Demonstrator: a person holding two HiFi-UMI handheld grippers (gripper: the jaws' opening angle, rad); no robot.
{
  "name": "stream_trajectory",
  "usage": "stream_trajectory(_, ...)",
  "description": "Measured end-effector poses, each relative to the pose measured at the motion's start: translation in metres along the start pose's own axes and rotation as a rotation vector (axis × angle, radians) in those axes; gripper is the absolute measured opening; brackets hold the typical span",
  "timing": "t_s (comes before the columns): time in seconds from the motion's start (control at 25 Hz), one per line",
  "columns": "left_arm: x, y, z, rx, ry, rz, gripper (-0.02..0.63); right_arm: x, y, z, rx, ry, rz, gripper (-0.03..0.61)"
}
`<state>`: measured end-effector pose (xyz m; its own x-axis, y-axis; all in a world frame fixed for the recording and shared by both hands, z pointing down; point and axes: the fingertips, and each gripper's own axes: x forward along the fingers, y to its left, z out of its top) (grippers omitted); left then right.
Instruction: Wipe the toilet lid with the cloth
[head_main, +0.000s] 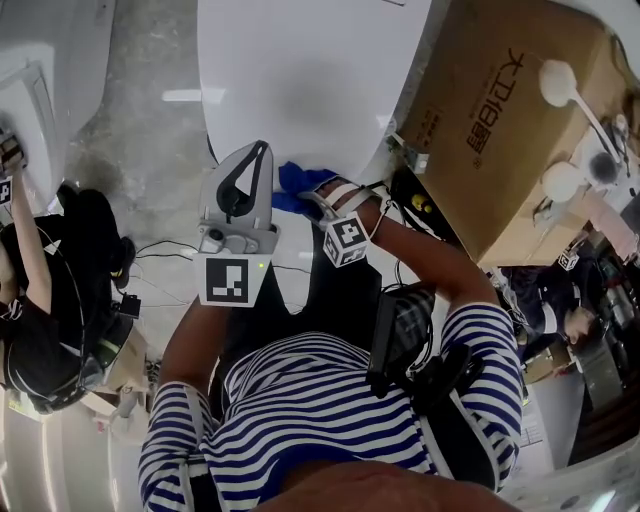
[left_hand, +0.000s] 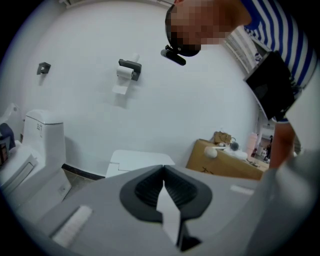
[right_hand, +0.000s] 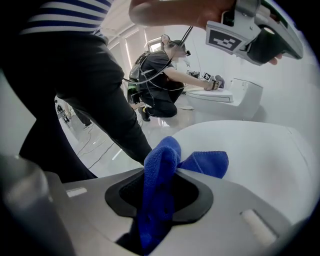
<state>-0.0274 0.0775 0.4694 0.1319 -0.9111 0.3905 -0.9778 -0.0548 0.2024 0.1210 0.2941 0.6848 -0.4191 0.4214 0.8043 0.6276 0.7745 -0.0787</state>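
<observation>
The right gripper (right_hand: 159, 176) has its fingers clamped on the blue cloth (right_hand: 206, 163) at the toilet lid's (head_main: 300, 70) near edge. The left gripper's (left_hand: 163, 169) fingers are together.

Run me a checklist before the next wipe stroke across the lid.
1. Cloth clamped in right gripper: ok.
2. Cloth flat on the lid: cannot tell; it is bunched at the near edge.
3. Left gripper out of the way: ok; shut, empty, held above the lid.
4. Lid down: ok.
5. Lid free of objects: ok on the part in view.
</observation>
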Motion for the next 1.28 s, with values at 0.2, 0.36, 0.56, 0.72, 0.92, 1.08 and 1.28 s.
stream_trajectory(0.2, 0.000, 0.000, -0.002, 0.007, 0.007, -0.002, 0.003, -0.012, -0.023, 0.002, 0.019, -0.025, -0.063, 0.120)
stream_trajectory(0.36, 0.002, 0.003, 0.000, 0.003, 0.005, 0.003, 0.003, -0.064, -0.122, -0.013, 0.137, -0.039, -0.295, 0.120)
stream_trajectory(0.56, 0.009, 0.000, 0.007, -0.001, -0.001, 0.010, 0.003, -0.159, -0.270, -0.057, 0.146, 0.015, -0.599, 0.120)
stream_trajectory(0.72, 0.017, -0.001, 0.008, -0.003, 0.011, 0.017, 0.003, -0.233, -0.383, -0.088, 0.132, 0.060, -0.805, 0.120)
stream_trajectory(0.92, 0.031, 0.001, 0.002, 0.002, 0.038, 0.021, 0.003, -0.266, -0.477, -0.114, 0.070, 0.141, -0.879, 0.120)
stream_trajectory(1.08, 0.042, 0.005, 0.004, -0.008, 0.033, 0.042, 0.003, -0.266, -0.523, -0.134, 0.119, 0.140, -0.889, 0.120)
stream_trajectory(1.28, 0.046, 0.012, -0.003, -0.003, 0.047, 0.057, 0.003, -0.242, -0.536, -0.162, 0.167, 0.164, -0.855, 0.121)
